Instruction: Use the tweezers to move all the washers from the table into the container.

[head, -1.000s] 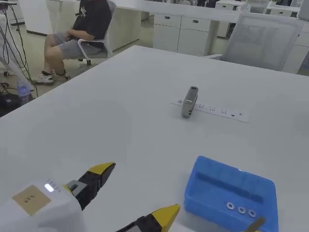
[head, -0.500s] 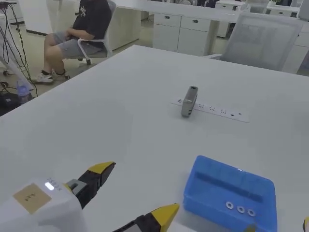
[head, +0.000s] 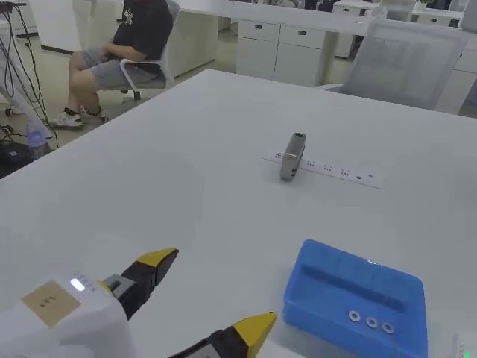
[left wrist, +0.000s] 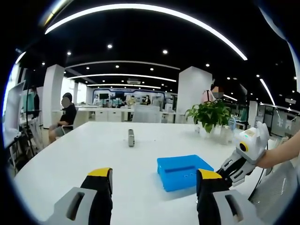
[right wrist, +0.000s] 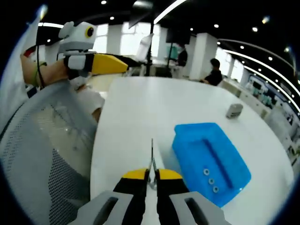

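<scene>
Here, the blue plastic container (right wrist: 194, 138) sits just beside the tips of the thin metal tweezers (right wrist: 152, 157).
The nearer right gripper (right wrist: 151, 176) clamps them; three small silver washers (right wrist: 211, 181) lie inside the container; the left gripper (head: 209, 292) gapes empty.

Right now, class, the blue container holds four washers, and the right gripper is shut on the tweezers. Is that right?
Not quite. The container holds three washers, not four, as the head view shows. The rest is right: the right gripper is shut on the tweezers.
</scene>
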